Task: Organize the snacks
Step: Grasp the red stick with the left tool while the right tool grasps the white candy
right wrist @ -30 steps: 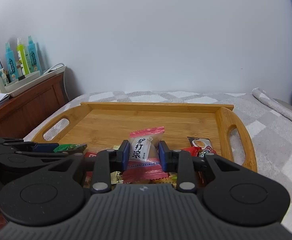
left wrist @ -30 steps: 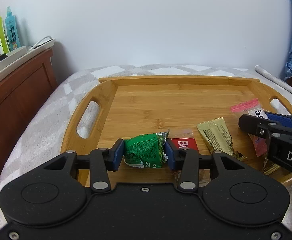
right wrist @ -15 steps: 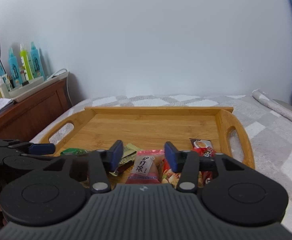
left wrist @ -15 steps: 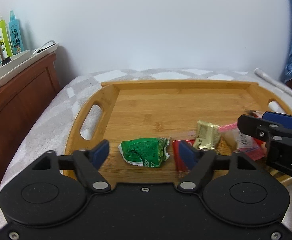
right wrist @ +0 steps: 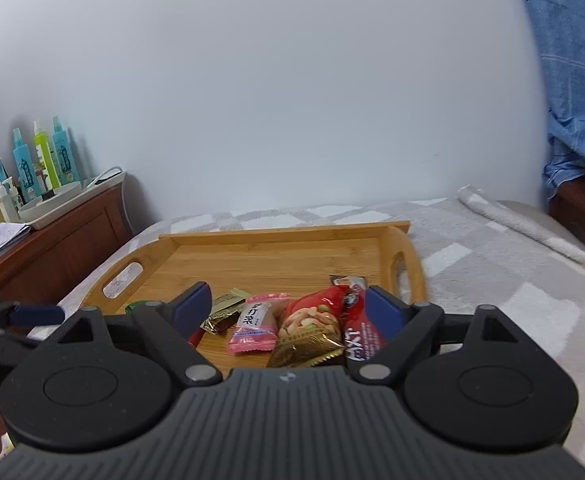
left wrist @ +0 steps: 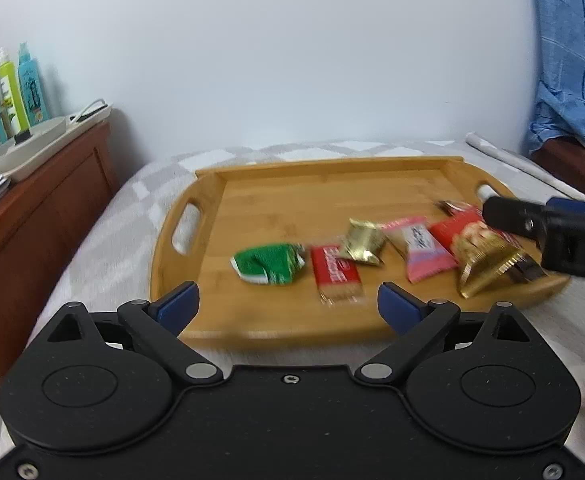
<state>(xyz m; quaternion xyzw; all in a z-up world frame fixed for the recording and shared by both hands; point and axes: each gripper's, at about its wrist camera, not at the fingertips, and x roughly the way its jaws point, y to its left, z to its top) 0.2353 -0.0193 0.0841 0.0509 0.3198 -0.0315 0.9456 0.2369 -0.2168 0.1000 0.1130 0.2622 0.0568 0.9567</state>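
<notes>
A bamboo tray lies on the bed with several snacks along its near side. In the left wrist view these are a green packet, a red biscuit bar, a small gold packet, a pink candy packet and a red-and-gold nut bag. My left gripper is open and empty, held back from the tray's near edge. My right gripper is open and empty above the pink packet, the nut bag and a red bar.
A wooden bedside cabinet stands at the left with a white tray of bottles. The grey checked blanket covers the bed. A blue cloth hangs at the right. The right gripper's body reaches over the tray's right end.
Both grippers have opened and pulled back from the tray. The left let go of the green packet, the right let go of the pink packet; both packets now lie on the tray.
</notes>
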